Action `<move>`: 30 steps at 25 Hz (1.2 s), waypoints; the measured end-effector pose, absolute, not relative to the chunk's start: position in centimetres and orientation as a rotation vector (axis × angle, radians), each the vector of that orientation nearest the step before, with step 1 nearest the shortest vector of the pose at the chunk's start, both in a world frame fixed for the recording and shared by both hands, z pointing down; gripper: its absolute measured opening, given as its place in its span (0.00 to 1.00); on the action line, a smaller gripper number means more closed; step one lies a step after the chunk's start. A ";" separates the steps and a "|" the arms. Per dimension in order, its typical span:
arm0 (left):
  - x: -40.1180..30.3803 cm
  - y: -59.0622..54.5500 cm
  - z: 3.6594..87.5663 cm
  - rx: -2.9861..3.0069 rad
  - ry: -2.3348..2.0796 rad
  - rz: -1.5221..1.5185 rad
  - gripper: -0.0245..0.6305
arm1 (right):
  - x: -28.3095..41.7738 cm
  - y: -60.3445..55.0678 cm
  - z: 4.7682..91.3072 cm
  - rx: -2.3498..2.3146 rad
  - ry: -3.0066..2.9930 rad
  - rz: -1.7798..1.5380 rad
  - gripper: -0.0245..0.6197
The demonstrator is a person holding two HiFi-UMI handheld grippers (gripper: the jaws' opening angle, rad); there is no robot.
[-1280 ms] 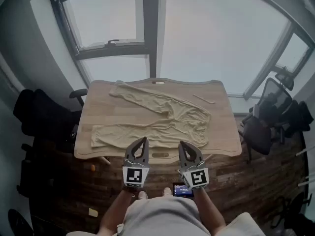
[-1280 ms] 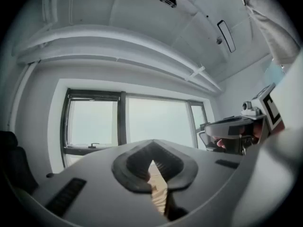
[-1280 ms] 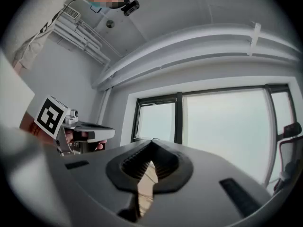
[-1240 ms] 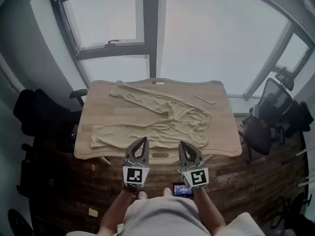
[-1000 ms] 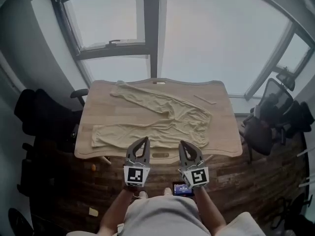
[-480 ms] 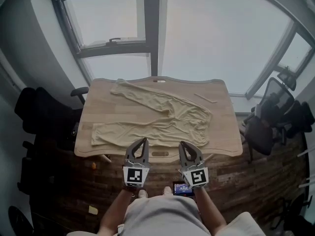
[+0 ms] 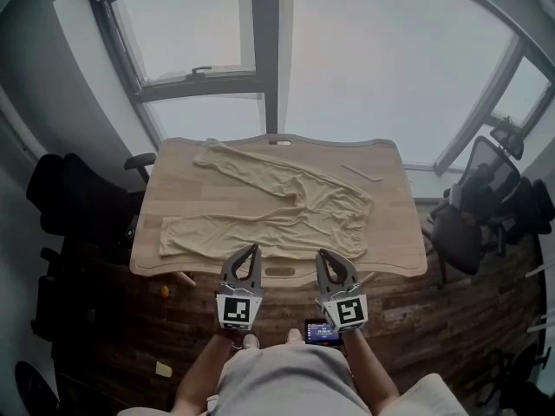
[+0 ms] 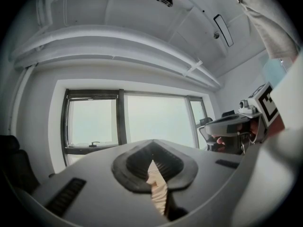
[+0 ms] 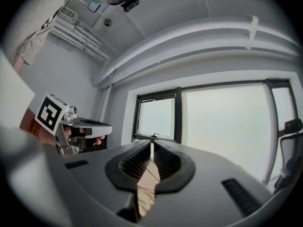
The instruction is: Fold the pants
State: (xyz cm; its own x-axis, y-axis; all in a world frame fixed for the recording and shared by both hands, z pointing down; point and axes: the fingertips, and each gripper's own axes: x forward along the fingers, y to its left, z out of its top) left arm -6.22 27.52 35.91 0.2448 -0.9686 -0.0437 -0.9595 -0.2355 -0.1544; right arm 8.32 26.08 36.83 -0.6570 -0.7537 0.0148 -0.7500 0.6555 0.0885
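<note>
Left gripper point(image 7: 251, 251) and right gripper point(image 7: 323, 256) hover closed, empty, at the table's point(image 7: 173, 189) near edge; unopened, they could bunch the pants point(image 7: 277, 206).

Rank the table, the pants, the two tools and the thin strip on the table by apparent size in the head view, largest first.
1. table
2. pants
3. left tool and right tool: these look alike, and nearness to the camera enlarges them
4. thin strip

Thin pale strip point(image 7: 362, 173) near the pants point(image 7: 286, 208), too small for identification.
</note>
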 end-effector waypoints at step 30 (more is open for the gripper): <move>-8.0 24.6 51.8 -2.544 1.575 -0.710 0.16 | 11.1 21.2 52.1 0.678 -2.637 -0.108 0.24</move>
